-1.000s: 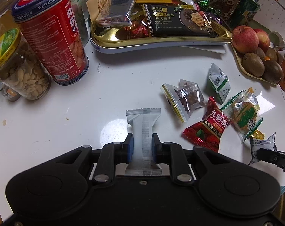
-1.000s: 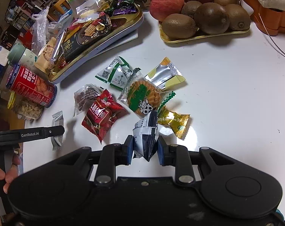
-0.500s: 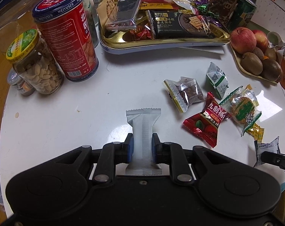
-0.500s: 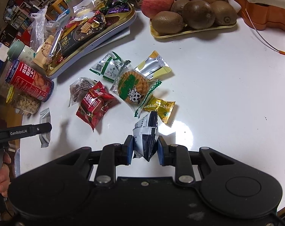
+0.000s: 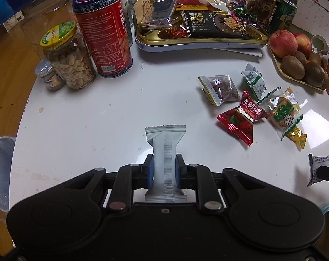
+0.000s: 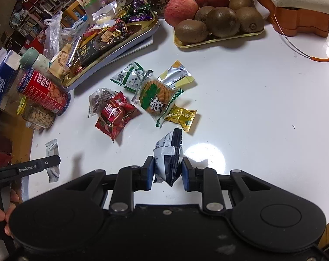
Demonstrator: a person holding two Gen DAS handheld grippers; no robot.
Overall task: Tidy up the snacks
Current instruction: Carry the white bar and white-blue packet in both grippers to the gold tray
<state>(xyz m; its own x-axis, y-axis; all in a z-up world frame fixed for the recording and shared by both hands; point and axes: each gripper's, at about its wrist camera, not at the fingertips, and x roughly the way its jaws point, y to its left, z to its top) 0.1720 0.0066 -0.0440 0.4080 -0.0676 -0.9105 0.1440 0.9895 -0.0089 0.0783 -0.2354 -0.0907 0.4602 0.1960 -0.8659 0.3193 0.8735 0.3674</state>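
Left tongs [image 5: 164, 171]: clamping a pale silver snack bar [image 5: 165, 156] across its middle, blue pads pressing both sides; bar pointing forward, crimped end hanging over the table [image 5: 99, 113].
Right tongs [image 6: 167, 171]: pinching a crumpled black-and-white sachet [image 6: 169, 154], folded between the blue pads, tip pointing up and away.
Loose snacks: lying in a cluster mid-table, between both tongs and the tray; red wrapped candy [image 6: 115, 115] overlapping a clear packet of dark pieces [image 6: 99, 99]; green-edged biscuit pack [image 6: 154, 97] touching a gold candy [image 6: 180, 117], a green-and-white sachet [image 6: 129, 77] and a silver-and-yellow sachet [image 6: 175, 76].
Gold tray [image 5: 199, 41]: sitting at the table's far side, holding a black cracker pack [image 5: 214, 25], a silver pouch [image 5: 160, 13] and foil sweets.
Red biscuit tin [image 5: 103, 30]: standing upright left of the tray, touching a glass jar of peanuts [image 5: 70, 56] with a green-and-yellow lid; small grey-lidded jar [image 5: 48, 75] just beside that.
Fruit tray [image 6: 216, 39]: carrying apples [image 6: 181, 9] and kiwis [image 6: 223, 21], well apart from the held snacks.
Hand [image 6: 1, 213]: showing at the lower left edge of the right wrist view, gripping the left tool's handle.
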